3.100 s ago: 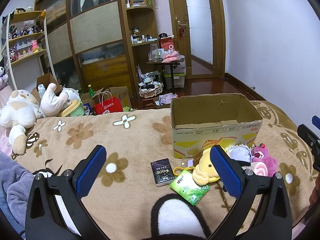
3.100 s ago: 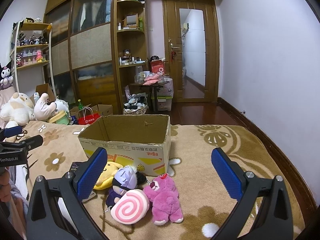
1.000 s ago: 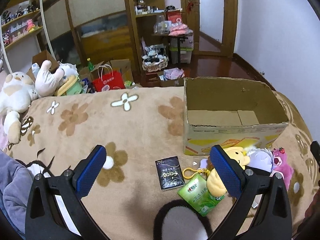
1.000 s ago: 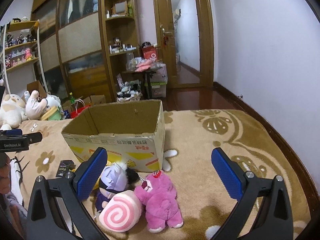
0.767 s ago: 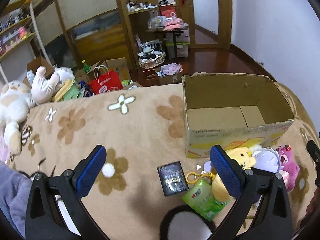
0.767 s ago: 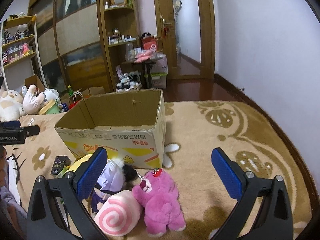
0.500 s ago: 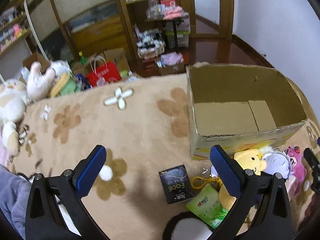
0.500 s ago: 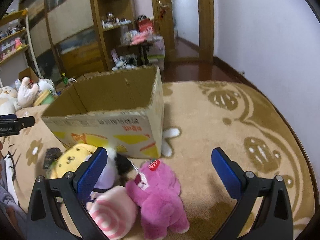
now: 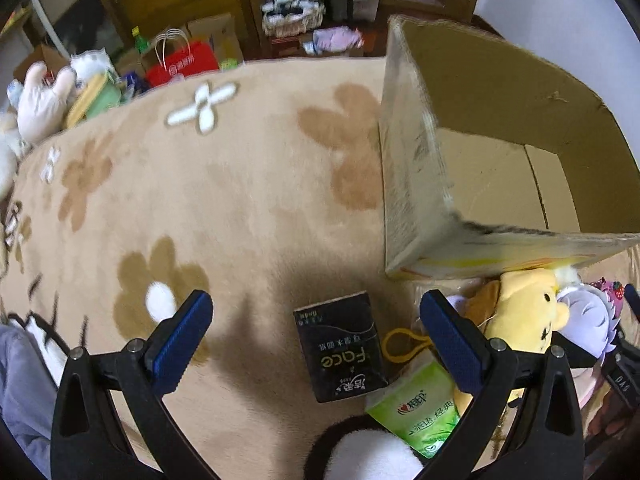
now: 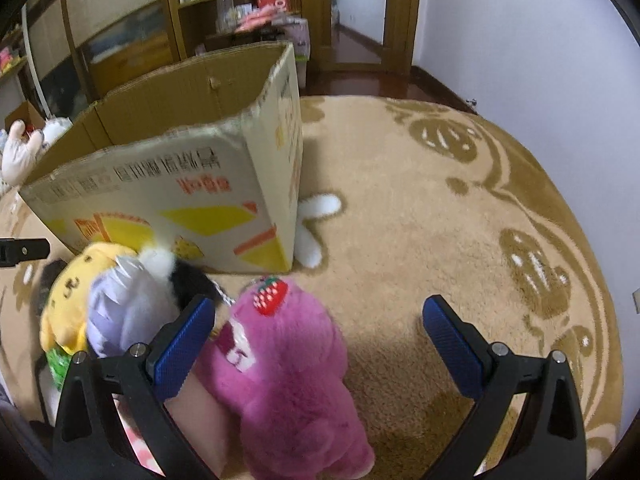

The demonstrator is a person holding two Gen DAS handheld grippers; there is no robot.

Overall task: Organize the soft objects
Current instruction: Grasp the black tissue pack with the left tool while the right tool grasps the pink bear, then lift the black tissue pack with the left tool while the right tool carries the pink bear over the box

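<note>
An open cardboard box (image 9: 416, 168) (image 10: 168, 184) stands empty on the tan floral blanket. In front of it lie a yellow plush (image 9: 524, 312) (image 10: 72, 280), a lilac-and-white plush (image 9: 588, 328) (image 10: 124, 308), a pink bear plush (image 10: 280, 364) and a pink swirl plush, mostly hidden behind my right gripper's left finger. My left gripper (image 9: 316, 340) is open above a black tissue pack (image 9: 340, 344) and a green tissue pack (image 9: 420, 408). My right gripper (image 10: 320, 344) is open, low over the pink bear.
The blanket (image 9: 224, 184) ends at the bed's far edge; beyond it are a red bag (image 9: 184, 62), boxes and wooden shelving. A white plush (image 9: 44, 96) sits at far left. A white wall (image 10: 532, 52) runs along the right.
Both grippers have moved forward and down toward the items in front of the box. Both stay open and empty.
</note>
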